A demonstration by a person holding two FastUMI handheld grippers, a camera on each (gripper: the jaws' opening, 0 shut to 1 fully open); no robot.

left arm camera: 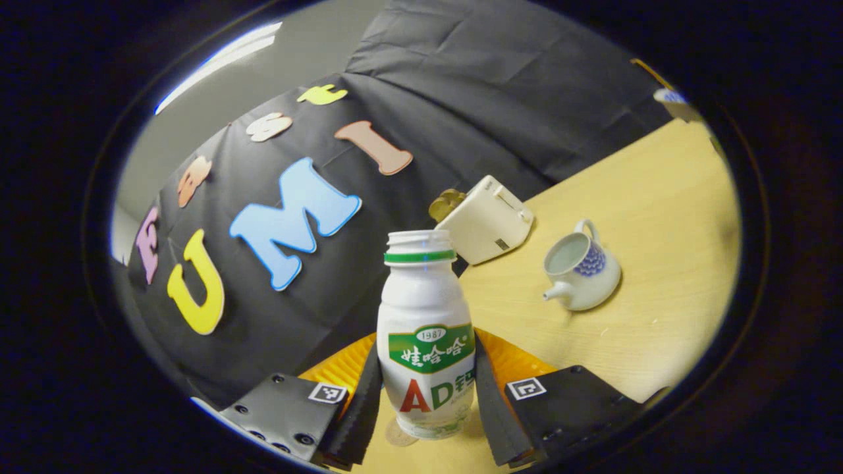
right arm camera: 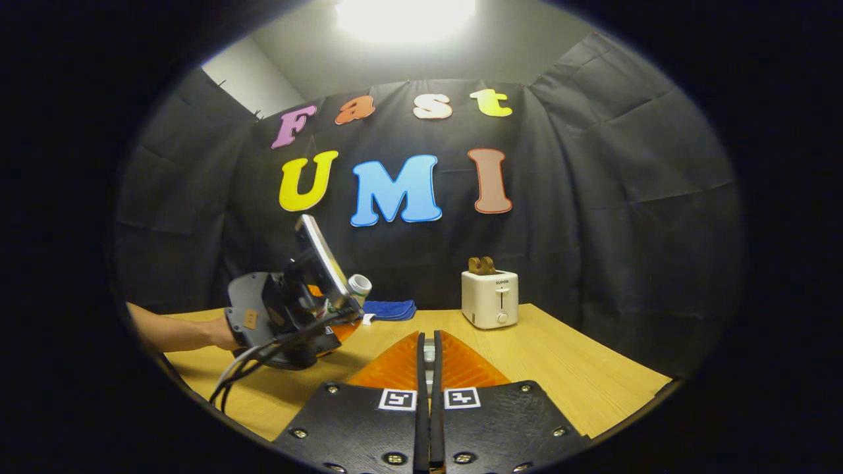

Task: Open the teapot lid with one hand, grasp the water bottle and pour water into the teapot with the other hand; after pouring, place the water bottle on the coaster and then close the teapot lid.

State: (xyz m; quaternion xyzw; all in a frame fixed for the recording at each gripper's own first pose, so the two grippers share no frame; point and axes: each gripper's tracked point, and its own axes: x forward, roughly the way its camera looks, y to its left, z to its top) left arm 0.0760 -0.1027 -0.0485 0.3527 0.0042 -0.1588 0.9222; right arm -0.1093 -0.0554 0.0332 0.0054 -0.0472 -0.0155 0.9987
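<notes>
Left gripper view: the water bottle (left arm camera: 427,342) is clamped upright between the left gripper's (left arm camera: 427,401) jaws, the lidless teapot (left arm camera: 582,271) just beyond, apparently for pouring; the right gripper's (right arm camera: 429,368) jaws are pressed together.

Left gripper view tilted, close over table (left arm camera: 658,217), right gripper view level, both facing toaster (right arm camera: 489,299)

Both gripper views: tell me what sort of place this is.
Likely a staged recording booth set up as a kitchen: black cloth wall, wooden table, and props such as a toaster and teapot.
</notes>
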